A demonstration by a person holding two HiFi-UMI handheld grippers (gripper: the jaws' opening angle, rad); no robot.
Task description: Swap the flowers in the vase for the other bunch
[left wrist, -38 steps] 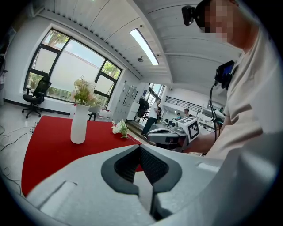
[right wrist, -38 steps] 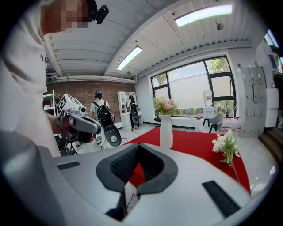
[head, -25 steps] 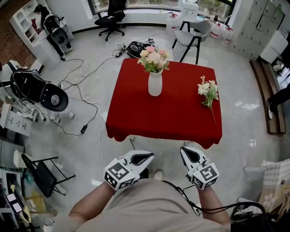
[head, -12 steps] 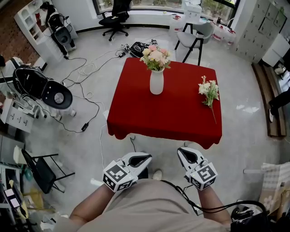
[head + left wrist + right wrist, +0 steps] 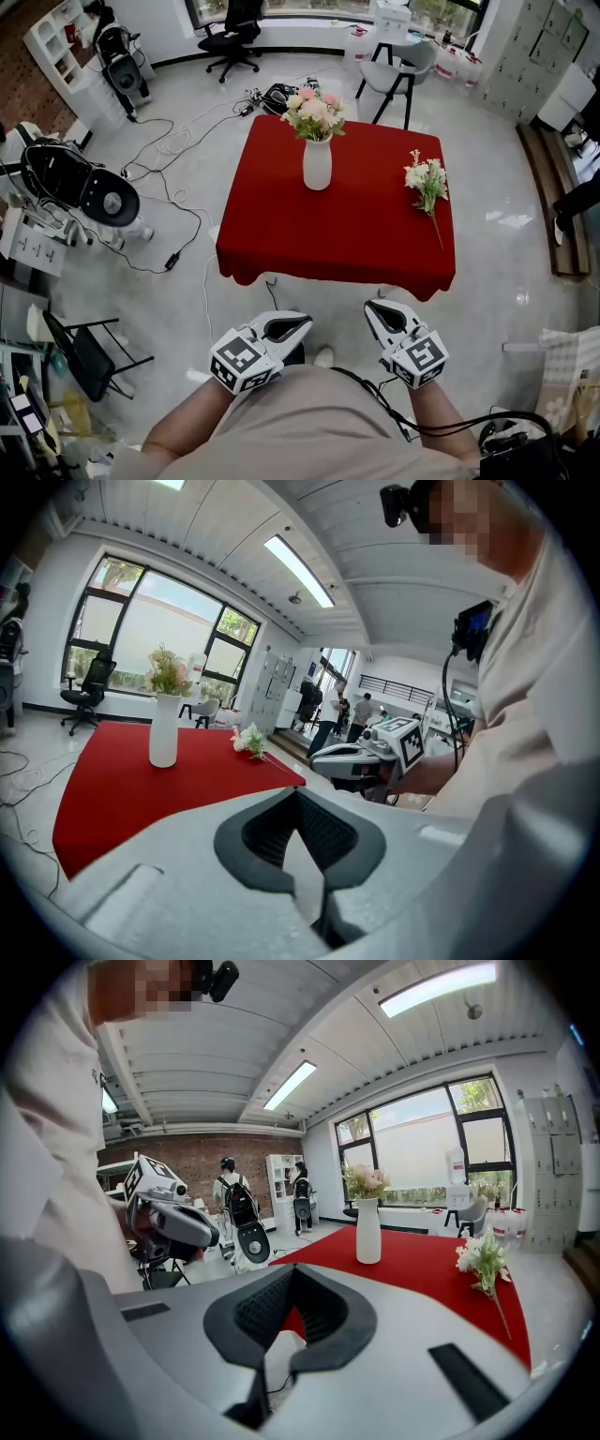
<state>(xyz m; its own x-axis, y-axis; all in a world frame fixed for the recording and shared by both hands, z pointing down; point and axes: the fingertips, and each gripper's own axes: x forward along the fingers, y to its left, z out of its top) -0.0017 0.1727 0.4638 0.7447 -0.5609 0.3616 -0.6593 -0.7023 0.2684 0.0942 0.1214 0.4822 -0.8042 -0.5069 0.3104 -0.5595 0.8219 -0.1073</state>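
Observation:
A white vase [image 5: 317, 162] stands upright at the far middle of the red-clothed table [image 5: 281, 246], holding a bunch of pink and cream flowers [image 5: 313, 112]. A second bunch of white flowers [image 5: 424, 178] lies flat near the table's right edge, stem toward me. Both grippers hang close to my body, short of the table's near edge: the left gripper [image 5: 298, 323] and the right gripper [image 5: 378, 310], each shut and holding nothing. The vase [image 5: 163, 729] and loose bunch [image 5: 249, 741] show in the left gripper view, the vase [image 5: 367, 1230] and bunch [image 5: 485, 1258] in the right gripper view.
Cables [image 5: 178, 150] trail over the floor left of the table. A round machine [image 5: 80, 187] and a folding chair [image 5: 89, 361] stand at the left. Beyond the table are an office chair [image 5: 232, 33] and a grey chair [image 5: 403, 75]. Several people stand far off.
The table and flowers sit slightly higher and further left in the head view than before. Both grippers keep about the same place near my body.

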